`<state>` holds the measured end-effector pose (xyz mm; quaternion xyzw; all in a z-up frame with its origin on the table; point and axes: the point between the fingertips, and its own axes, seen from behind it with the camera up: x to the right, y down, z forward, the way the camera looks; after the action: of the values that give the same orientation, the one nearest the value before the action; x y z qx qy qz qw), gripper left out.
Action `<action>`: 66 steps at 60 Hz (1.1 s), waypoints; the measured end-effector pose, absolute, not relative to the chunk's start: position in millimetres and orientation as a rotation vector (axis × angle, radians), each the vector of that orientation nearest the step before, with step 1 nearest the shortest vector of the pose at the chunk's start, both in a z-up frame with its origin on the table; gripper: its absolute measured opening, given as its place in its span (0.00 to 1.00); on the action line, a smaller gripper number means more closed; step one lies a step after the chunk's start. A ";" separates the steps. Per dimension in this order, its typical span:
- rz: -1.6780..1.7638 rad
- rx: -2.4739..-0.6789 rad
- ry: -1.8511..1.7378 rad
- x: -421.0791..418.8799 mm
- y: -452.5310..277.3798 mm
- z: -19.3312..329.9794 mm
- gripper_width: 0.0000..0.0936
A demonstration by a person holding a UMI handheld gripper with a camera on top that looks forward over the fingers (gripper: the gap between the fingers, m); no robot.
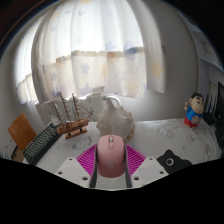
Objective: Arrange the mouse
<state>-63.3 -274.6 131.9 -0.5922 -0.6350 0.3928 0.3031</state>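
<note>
A pink computer mouse (110,155) sits lengthwise between my two fingers, its scroll wheel pointing away from me. My gripper (110,162) is shut on the mouse, with the magenta pads (88,158) pressing on its left and right sides. The mouse appears held just above the white table (155,135). Its underside is hidden.
A black keyboard (40,143) lies to the left, beside a wooden model ship (68,115). A clear glass jug (112,118) stands just beyond the mouse. A small blue and red figure (192,112) stands far right. A black object (172,160) lies near right. White curtains hang behind.
</note>
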 end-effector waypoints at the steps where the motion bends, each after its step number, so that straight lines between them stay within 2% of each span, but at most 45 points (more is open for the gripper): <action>1: 1.047 -1.572 -1.671 -62.3 -264.8 138.9 0.43; 7: 0.990 -1.581 -1.609 -56.7 -191.1 159.3 0.43; 12: 0.927 -1.631 -1.575 -47.9 -126.7 144.7 0.43; 21: 0.777 -1.699 -1.606 -23.9 -39.3 70.3 0.43; 31: 0.688 -1.794 -1.653 5.9 -3.1 -11.4 0.43; 33: 0.704 -1.809 -1.665 8.9 -4.6 -17.5 0.47; 38: 0.697 -1.808 -1.667 10.3 -3.5 -14.5 0.60; 40: 0.681 -1.811 -1.671 12.9 -1.7 -7.3 0.76; 41: 0.683 -1.807 -1.665 13.1 -1.2 -0.7 0.88; 42: 0.686 -1.804 -1.656 13.1 -0.9 5.7 0.94; 44: 0.690 -1.795 -1.651 15.7 -3.0 20.5 0.88; 48: 0.705 -1.794 -1.678 31.6 -15.3 50.4 0.91; 57: 0.728 -1.780 -1.743 86.2 -45.1 119.7 0.91; 66: 0.689 -1.776 -1.767 142.6 -59.6 160.2 0.91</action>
<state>142.6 -59.6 160.2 -0.6586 -0.6551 0.2553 0.2682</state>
